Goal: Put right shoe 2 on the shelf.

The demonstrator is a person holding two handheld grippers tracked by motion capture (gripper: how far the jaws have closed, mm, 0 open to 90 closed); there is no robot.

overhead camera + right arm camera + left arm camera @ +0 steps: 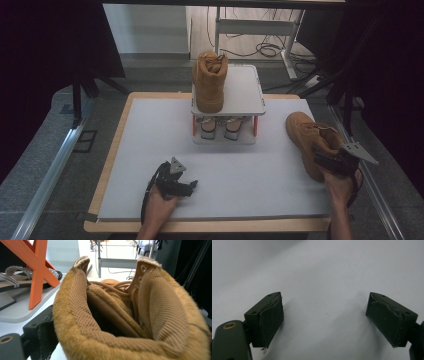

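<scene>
On the grey mat [150, 165] that covered the table, the right gripper [331, 162] sat at the heel end of a tan boot [310, 137] lying near the mat's right edge, its toe pointing away from the person. In the right gripper view the boot [140, 315] loomed close, its padded collar and mesh lining open toward the camera with the laces bunched inside; one black jaw pressed against the outside of the collar at lower left, while the other jaw was hidden behind the boot, so the grip looked closed on the collar, though only one side of it was visible. The right hand [345, 187] held that gripper from behind. The left gripper [191, 186] rested low over the near left part of the mat, held by the left hand [160, 202], well apart from the boot. In the left gripper view the left gripper [324, 322] had its two jaws spread wide with nothing but bare mat [324, 277] between them. At the far middle of the mat stood a small two-level rack [245, 95] with orange legs; a second tan boot [210, 80] stood upright on the left of its top shelf, and a pair of sandals [220, 127] lay on the lower level.
</scene>
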